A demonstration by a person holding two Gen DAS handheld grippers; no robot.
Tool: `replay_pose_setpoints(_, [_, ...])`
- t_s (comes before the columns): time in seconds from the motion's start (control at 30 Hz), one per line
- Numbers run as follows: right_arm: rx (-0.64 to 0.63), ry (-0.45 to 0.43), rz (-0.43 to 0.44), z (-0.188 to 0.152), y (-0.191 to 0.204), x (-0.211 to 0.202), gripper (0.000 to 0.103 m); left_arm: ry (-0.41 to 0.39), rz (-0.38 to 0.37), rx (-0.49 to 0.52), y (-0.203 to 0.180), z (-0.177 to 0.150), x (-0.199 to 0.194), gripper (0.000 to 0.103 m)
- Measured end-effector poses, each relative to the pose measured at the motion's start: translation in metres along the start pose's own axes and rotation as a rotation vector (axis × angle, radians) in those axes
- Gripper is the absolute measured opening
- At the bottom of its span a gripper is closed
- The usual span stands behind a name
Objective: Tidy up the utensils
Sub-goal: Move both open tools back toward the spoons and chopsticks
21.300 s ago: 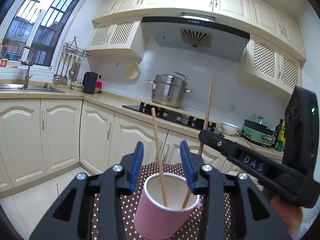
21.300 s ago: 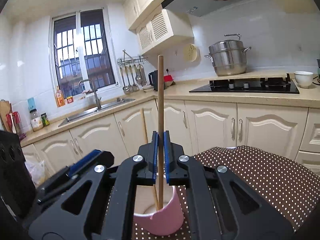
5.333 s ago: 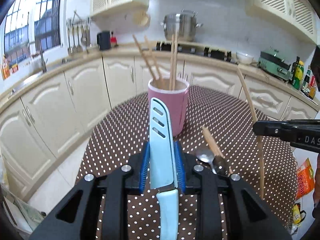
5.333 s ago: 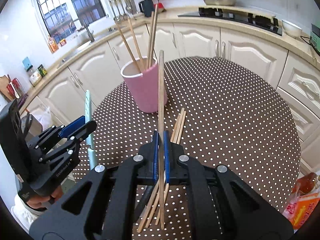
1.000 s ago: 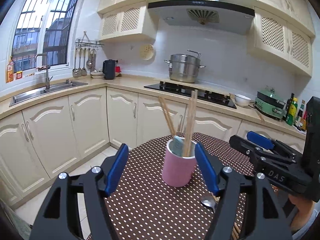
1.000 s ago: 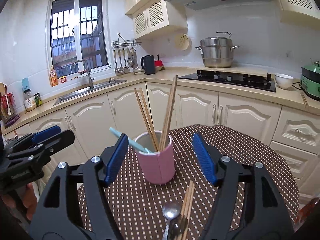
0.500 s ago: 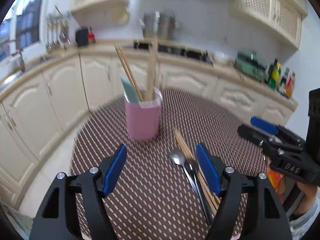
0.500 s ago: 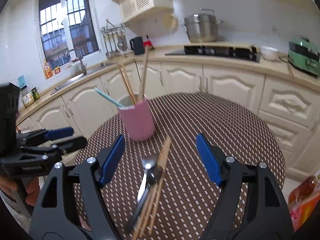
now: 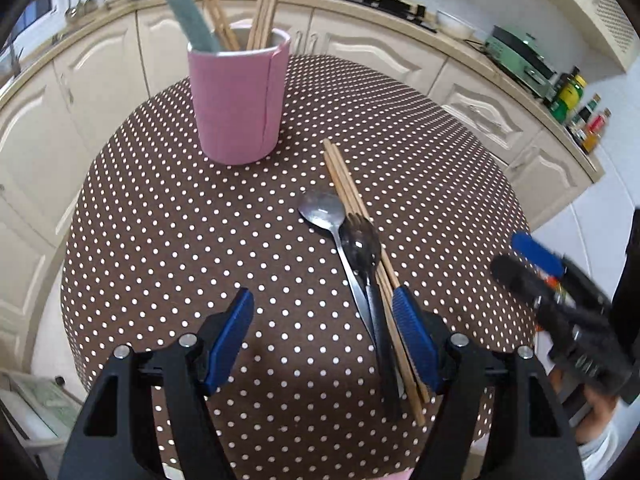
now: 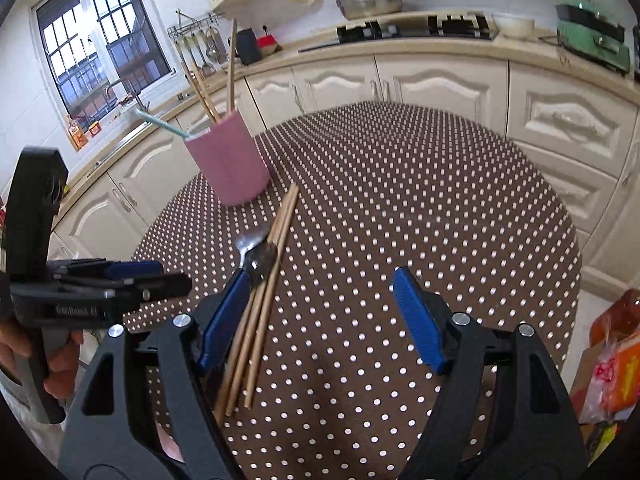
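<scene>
Cream kitchen cabinets (image 10: 432,80) beneath a barred window (image 10: 100,40).

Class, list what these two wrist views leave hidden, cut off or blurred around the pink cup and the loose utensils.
1. Knife blade: hidden inside the pink cylindrical cup; only the light-blue knife handle shows.
2. Tops of the cup's wooden chopsticks: cut off by the left view's edge.
3. Right gripper: motion-blurred in the left view.
4. Silver spoon's handle: behind the right gripper's finger.

You have a pink cup (image 9: 239,100) on a brown tablecloth (image 9: 180,220) with white polka dots. The knife handle (image 9: 182,12) in the cup is pale blue, the chopsticks (image 9: 360,216) tan, the spoon (image 9: 324,212) silver, your gripper pads (image 9: 412,336) blue.
</scene>
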State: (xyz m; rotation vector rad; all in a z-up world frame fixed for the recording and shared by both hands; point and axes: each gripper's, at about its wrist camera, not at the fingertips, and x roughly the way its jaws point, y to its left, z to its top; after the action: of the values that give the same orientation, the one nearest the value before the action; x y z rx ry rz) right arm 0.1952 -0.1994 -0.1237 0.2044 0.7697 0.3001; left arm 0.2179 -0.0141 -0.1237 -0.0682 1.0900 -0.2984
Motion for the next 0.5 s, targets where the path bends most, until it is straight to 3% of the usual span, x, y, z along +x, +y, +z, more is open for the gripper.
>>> replay_pose_setpoints(0.5, [0.067,0.032,0.040,-0.013,-0.017,0.022,0.073,0.059,0.119,0.011,-0.015,0.015,0.045,0.065])
